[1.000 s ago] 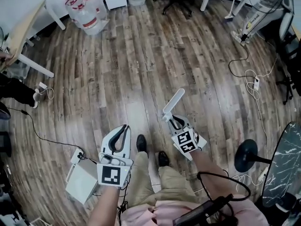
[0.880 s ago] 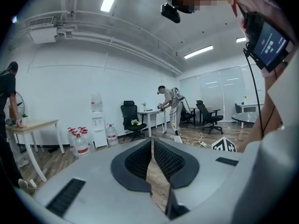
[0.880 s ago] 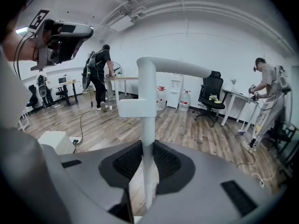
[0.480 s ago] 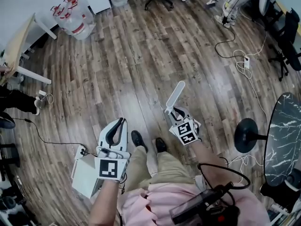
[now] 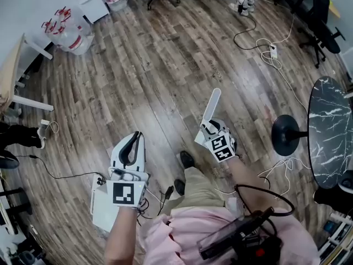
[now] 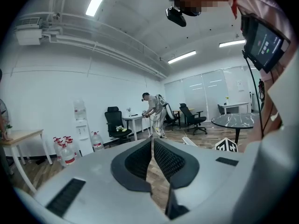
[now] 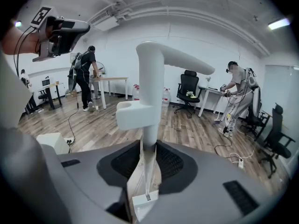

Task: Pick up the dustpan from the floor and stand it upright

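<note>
My right gripper (image 5: 208, 127) is shut on a white dustpan handle (image 5: 212, 102) that sticks out ahead of it over the wood floor. In the right gripper view the handle (image 7: 150, 69) rises from between the jaws of that gripper (image 7: 147, 158), with a round clip on its left side and a bent top. The pan end is hidden below the jaws. My left gripper (image 5: 134, 143) hangs lower left, its pads (image 6: 140, 158) pressed together with nothing between them. The person's shoes show between the two grippers.
A white box (image 5: 102, 208) with a cable lies on the floor by the left gripper. A black round table foot (image 5: 287, 134) and marble tabletop (image 5: 330, 130) stand at the right. Cables (image 5: 271, 49), water bottles (image 5: 65, 31), a desk (image 5: 10, 70) and office chairs ring the room.
The head view has swung round the room. The right gripper has carried the white handle up and to the right, and the person's feet have shifted. The left gripper stays shut and empty.
</note>
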Demonstrator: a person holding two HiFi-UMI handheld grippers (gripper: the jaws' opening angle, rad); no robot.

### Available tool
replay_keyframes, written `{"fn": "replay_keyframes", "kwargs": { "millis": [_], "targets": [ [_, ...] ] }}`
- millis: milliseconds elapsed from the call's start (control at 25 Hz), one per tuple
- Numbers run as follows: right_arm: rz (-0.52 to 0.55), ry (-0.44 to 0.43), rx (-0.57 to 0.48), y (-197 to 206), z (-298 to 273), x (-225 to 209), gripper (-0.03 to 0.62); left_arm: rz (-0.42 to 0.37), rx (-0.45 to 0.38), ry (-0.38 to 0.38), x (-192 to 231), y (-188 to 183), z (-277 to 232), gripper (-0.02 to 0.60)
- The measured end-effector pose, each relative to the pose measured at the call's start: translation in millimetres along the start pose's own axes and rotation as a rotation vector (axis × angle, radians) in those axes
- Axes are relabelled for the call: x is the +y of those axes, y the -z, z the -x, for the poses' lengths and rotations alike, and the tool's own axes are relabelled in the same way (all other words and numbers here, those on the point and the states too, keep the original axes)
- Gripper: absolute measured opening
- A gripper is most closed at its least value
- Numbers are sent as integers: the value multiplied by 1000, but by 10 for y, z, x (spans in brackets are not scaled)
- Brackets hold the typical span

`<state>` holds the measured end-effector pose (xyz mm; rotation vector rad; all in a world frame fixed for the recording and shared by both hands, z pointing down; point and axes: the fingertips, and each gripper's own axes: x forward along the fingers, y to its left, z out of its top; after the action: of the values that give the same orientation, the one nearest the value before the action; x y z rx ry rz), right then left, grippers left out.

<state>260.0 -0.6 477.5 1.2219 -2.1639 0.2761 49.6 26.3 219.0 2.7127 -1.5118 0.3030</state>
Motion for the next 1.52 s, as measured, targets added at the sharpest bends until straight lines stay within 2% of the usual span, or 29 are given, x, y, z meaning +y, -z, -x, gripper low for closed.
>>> {"fn": "replay_keyframes", "kwargs": {
  "millis": [160, 320, 480, 760, 1000, 1120, 1280, 1400, 1520],
  "targets": [
    [-22, 53, 8, 97, 168, -59, 127, -57, -5, 25, -31, 12, 189, 24],
    [-69, 103, 50, 261, 343, -141, 152, -22, -8, 47, -129, 30, 322, 23],
    [-142, 144, 84, 367, 543, -232, 160, -67, -38, 90, -228, -64, 332, 23],
    [-213, 194, 85, 587, 840, -192, 170, -72, -88, 155, -438, -191, 376, 23],
    [-311, 232, 47, 586, 1186, -124, 169, -80, -140, 190, -599, -405, 377, 23],
    [-320, 248, -16, 358, 1460, -54, 169, -71, -186, 191, -654, -593, 372, 23],
    [-321, 269, -167, -271, 1875, 31, 159, -59, -248, 162, -696, -904, 408, 23],
    [-313, 315, -290, -820, 2202, 54, 121, -48, -275, 136, -723, -1128, 460, 23],
    [-260, 368, -399, -1311, 2531, 78, 50, -38, -303, 113, -759, -1315, 501, 23]
  ]
}}
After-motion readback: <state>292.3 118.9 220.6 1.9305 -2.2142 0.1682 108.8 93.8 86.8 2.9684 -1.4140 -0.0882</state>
